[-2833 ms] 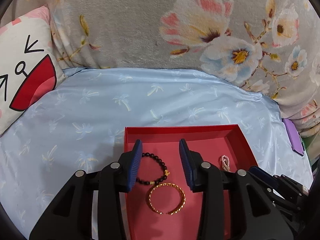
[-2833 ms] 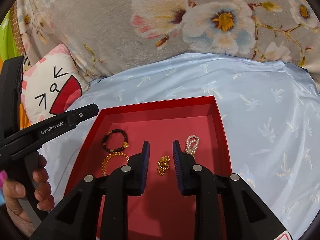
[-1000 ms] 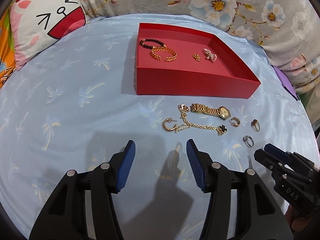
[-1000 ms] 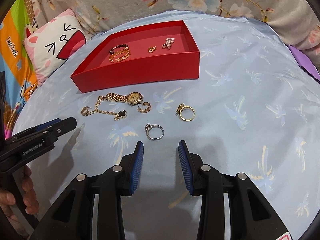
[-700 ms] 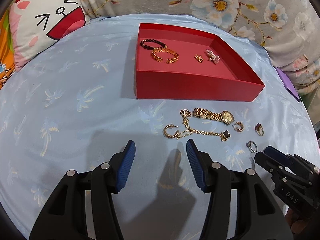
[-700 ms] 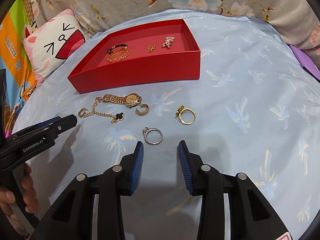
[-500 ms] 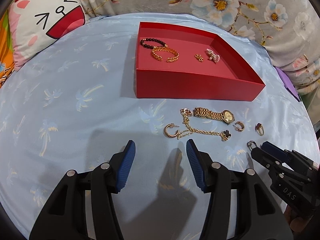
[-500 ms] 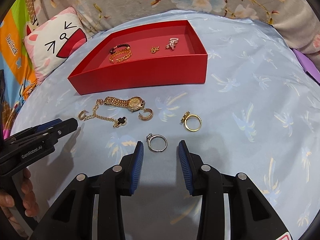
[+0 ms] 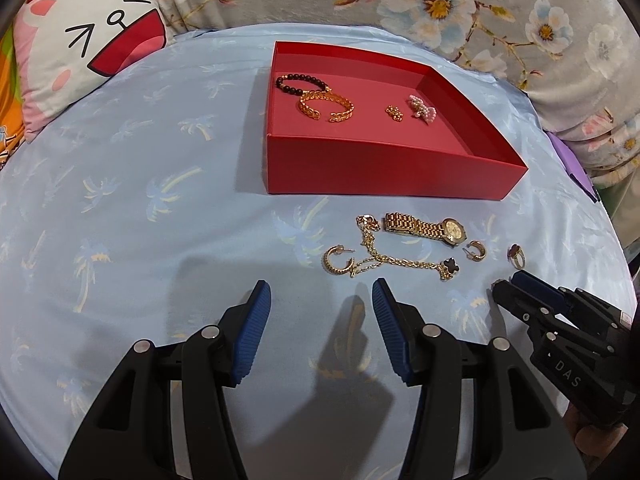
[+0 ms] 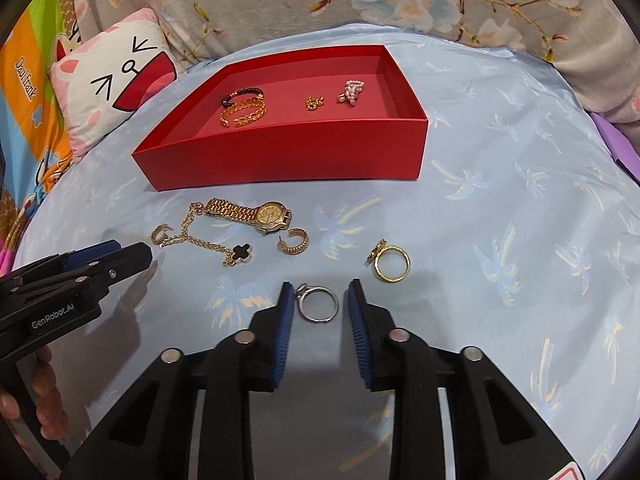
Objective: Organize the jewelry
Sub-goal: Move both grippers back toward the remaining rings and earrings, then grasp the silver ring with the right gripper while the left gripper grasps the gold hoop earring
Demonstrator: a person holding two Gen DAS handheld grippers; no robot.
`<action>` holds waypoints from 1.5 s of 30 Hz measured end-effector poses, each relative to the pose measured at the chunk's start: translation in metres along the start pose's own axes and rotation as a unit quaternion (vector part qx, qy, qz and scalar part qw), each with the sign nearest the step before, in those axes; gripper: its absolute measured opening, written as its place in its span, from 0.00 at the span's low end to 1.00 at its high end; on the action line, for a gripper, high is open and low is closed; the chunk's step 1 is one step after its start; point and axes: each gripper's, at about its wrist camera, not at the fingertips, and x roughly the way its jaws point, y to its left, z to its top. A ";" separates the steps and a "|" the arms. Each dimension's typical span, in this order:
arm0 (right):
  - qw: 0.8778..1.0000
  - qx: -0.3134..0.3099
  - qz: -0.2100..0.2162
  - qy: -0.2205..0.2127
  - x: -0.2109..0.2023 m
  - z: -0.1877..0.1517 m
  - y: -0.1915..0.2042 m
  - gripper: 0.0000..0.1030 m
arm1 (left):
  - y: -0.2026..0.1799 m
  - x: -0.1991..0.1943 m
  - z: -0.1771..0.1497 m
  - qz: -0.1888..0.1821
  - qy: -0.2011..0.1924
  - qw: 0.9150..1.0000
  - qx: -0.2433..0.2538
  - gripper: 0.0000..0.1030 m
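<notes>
A red tray (image 9: 384, 168) (image 10: 288, 156) on the blue sheet holds a dark bead bracelet (image 9: 298, 80), a gold cuff (image 9: 326, 106), a small gold piece (image 9: 394, 113) and a pearl piece (image 9: 422, 108). In front of it lie a gold watch (image 10: 250, 213), a gold chain with a black clover (image 10: 218, 246), two gold hoop earrings (image 10: 294, 242) (image 10: 160, 235), a gold ring (image 10: 392, 264) and a silver ring (image 10: 318, 303). My right gripper (image 10: 319, 300) is open with the silver ring between its fingertips. My left gripper (image 9: 320, 300) is open and empty, just short of the chain.
A cat-face pillow (image 9: 88, 40) lies at the back left. A flowered grey blanket (image 9: 400, 4) runs along the back. A purple object (image 10: 616, 140) sits at the right edge of the sheet.
Both grippers pulled back from over the tray to the loose jewelry. In the last second the right gripper moved forward until its open fingers straddle the silver ring.
</notes>
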 end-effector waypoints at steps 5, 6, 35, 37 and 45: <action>1.000 0.006 0.006 0.001 0.000 0.000 -0.003 0.20 | -0.001 0.003 0.002 0.001 0.001 1.000 0.002 0.46; 1.000 0.007 0.006 0.001 0.000 0.000 -0.003 0.20 | -0.001 0.004 0.003 0.000 0.001 1.000 0.002 0.46; 0.999 0.024 0.027 -0.007 -0.010 0.004 -0.007 0.20 | -0.010 0.018 0.012 0.018 -0.012 0.999 0.045 0.16; 0.999 0.024 0.028 -0.008 -0.012 0.004 -0.007 0.20 | -0.009 0.017 0.012 0.011 -0.010 0.999 0.039 0.16; 0.999 0.020 0.032 -0.016 -0.023 0.004 -0.003 0.20 | -0.005 0.004 0.008 -0.002 -0.010 1.000 0.023 0.16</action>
